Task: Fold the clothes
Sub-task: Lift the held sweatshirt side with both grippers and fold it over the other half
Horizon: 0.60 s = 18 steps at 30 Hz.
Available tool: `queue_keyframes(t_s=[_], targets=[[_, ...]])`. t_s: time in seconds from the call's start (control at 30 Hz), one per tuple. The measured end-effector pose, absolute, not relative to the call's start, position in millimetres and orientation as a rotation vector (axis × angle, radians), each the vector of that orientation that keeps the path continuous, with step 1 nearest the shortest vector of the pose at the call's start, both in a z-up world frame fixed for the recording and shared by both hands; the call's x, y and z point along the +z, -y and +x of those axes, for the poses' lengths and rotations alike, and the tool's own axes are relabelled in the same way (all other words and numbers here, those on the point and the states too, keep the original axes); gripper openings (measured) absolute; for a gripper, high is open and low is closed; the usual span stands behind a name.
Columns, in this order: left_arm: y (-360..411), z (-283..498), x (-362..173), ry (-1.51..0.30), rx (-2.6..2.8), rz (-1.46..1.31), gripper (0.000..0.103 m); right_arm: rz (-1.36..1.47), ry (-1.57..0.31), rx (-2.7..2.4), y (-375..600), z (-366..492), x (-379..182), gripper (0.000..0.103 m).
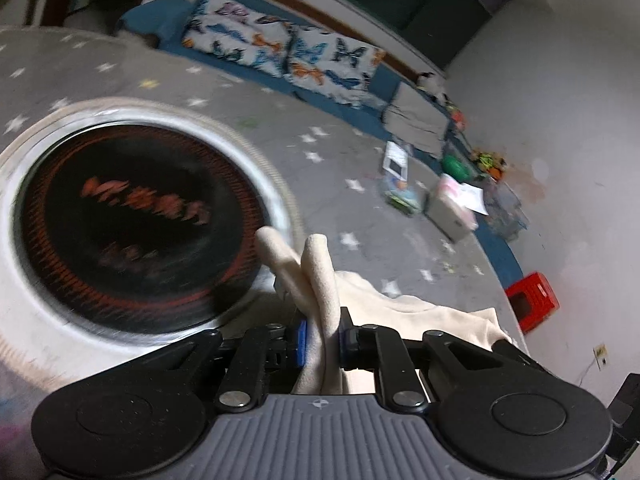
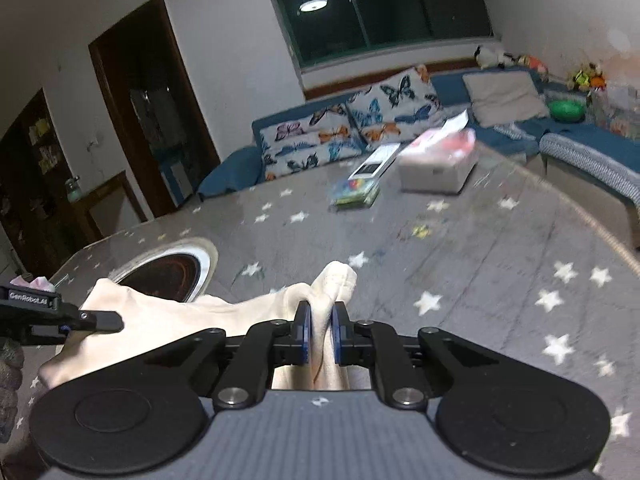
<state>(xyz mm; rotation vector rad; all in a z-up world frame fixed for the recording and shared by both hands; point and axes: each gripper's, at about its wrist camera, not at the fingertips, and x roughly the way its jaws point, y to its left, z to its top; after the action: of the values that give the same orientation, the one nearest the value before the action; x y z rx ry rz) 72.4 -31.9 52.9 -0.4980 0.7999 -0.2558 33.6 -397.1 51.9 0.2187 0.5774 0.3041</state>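
Both sets of jaws are clamped on bunched folds of the cream fabric garment (image 2: 168,316): left gripper (image 1: 323,338), right gripper (image 2: 320,330). It drapes over the grey star-patterned tabletop (image 2: 460,248), the round black inset burner (image 1: 132,224) at ten o'clock.

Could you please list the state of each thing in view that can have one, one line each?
Left gripper: shut on the cream garment.
Right gripper: shut on the cream garment.
Cream garment: bunched, pinched at two spots, stretched between the grippers.
Round hob: set into the table, blurred; on or off cannot be told.
Tissue box: open, a tissue sticking out.
Window: shut, dark outside.
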Motion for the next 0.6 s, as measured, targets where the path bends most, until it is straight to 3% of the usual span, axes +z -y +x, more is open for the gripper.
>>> queue_keyframes(t_s=[0.6], targets=[[184.7,140.5,62.6,-0.804,-0.452,-0.314,0.015,0.130,-0.495,0.026,494.5,44.0,88.1,0.009]])
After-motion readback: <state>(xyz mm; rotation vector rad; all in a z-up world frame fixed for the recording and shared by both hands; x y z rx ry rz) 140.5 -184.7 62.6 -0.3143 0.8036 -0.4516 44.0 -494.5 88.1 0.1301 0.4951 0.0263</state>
